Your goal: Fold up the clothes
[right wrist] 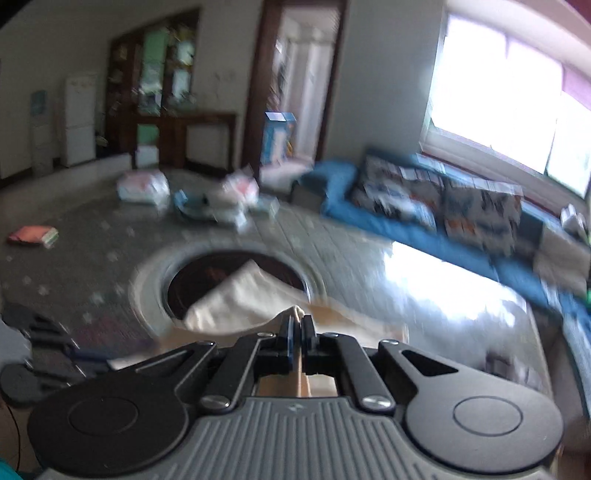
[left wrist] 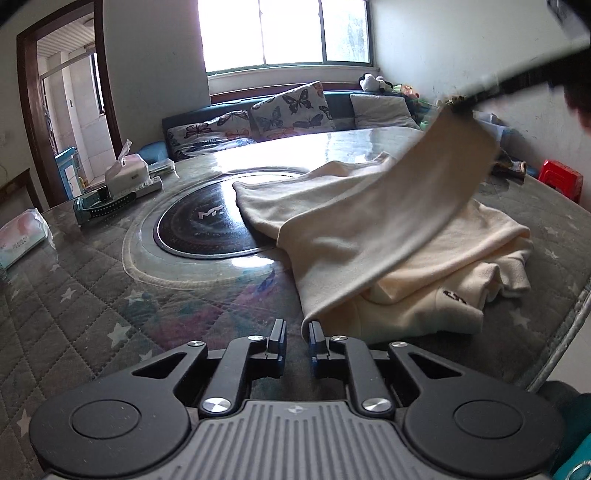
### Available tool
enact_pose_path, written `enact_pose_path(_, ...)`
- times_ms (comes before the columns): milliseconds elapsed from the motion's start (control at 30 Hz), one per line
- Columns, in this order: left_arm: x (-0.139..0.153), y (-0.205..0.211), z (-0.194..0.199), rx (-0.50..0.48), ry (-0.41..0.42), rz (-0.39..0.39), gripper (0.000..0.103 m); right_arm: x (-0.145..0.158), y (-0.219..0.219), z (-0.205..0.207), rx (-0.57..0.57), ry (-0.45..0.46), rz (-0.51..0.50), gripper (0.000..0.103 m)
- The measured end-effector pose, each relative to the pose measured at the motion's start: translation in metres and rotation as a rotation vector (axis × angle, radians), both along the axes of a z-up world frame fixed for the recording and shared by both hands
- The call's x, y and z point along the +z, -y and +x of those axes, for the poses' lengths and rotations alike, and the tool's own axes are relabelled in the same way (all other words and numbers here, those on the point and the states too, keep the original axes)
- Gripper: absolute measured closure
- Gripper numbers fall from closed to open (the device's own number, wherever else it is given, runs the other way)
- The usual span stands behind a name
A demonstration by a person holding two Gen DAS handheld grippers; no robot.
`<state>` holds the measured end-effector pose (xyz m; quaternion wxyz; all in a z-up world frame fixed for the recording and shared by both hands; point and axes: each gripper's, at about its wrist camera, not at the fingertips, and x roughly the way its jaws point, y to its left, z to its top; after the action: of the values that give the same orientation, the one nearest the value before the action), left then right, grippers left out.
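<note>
One cream garment (left wrist: 369,236), rumpled, hangs from clamped right tongs (right wrist: 297,325); left tongs (left wrist: 296,334) gape empty.

Bright window (left wrist: 284,33) above a blue sofa (right wrist: 388,221) with butterfly cushions (left wrist: 291,107); dark wooden doorway (left wrist: 66,103) at left.

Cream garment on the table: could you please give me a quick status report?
Left gripper open at the cream garment hem. Right gripper shut on a lifted garment edge. Induction hob partly underneath.
</note>
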<state>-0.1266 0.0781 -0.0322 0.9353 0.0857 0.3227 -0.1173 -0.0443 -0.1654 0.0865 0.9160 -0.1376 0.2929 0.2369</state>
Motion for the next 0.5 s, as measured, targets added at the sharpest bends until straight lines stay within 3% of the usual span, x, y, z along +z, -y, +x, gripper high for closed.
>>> enact_pose_path(167, 0.006, -0.014, -0.002, -0.001, -0.03, 0.012, 0.089, -0.056, 0.028, 0.01, -0.093, -0.168, -0.01, 0.095)
enact_pose_path(333, 0.035, -0.035, 0.008, 0.016, -0.029, -0.036, 0.088, -0.065, 0.043, 0.007, -0.103, -0.151, 0.015, 0.093)
enact_pose_path(500, 0.046, -0.01, 0.039, -0.036, -0.004, -0.088, 0.087, -0.075, 0.027, 0.019, -0.036, -0.152, 0.048, 0.093)
